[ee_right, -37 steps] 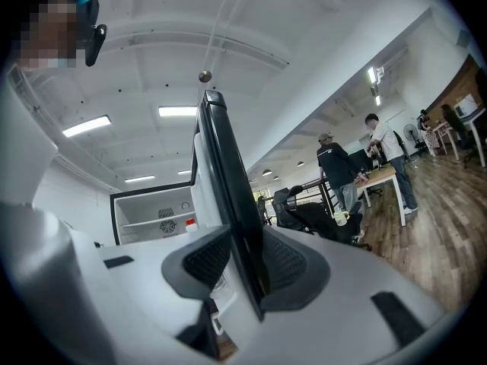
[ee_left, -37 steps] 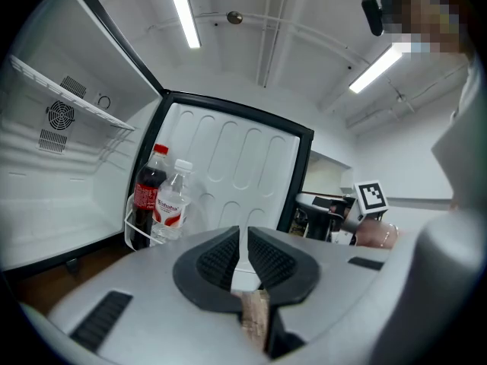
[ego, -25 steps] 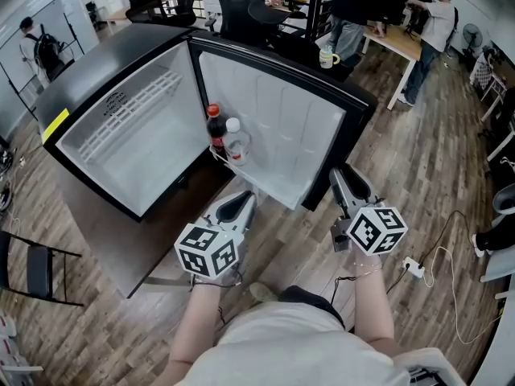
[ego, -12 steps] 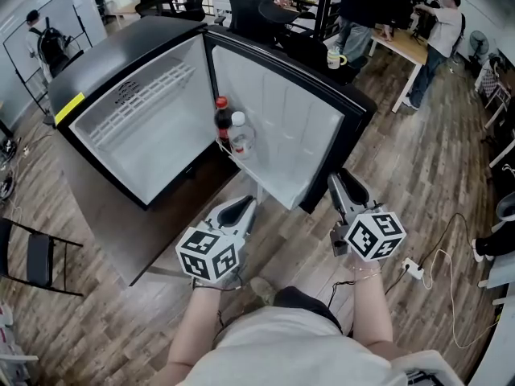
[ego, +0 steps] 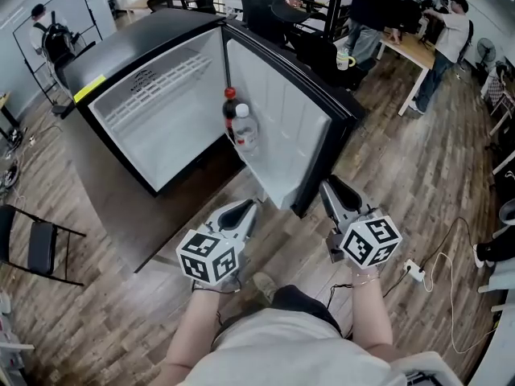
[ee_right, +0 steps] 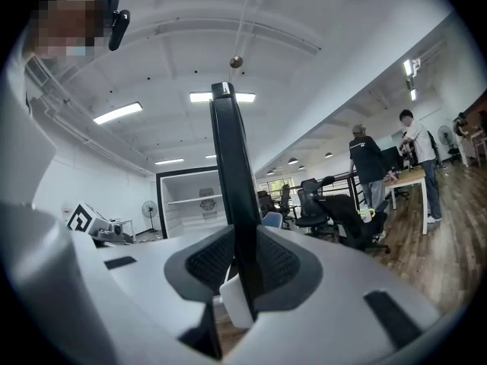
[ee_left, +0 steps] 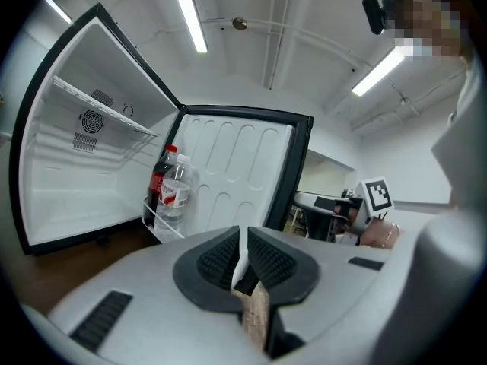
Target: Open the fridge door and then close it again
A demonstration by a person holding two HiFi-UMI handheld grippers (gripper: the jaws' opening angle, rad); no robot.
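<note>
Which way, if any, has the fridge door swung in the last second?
Yes. The fridge door has swung slightly closed, its free edge nearer the fridge cabinet.

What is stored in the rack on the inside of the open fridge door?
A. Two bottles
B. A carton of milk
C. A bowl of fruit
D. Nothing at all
A: a dark cola bottle and a clear water bottle stand side by side against the inside of the fridge door.
</note>
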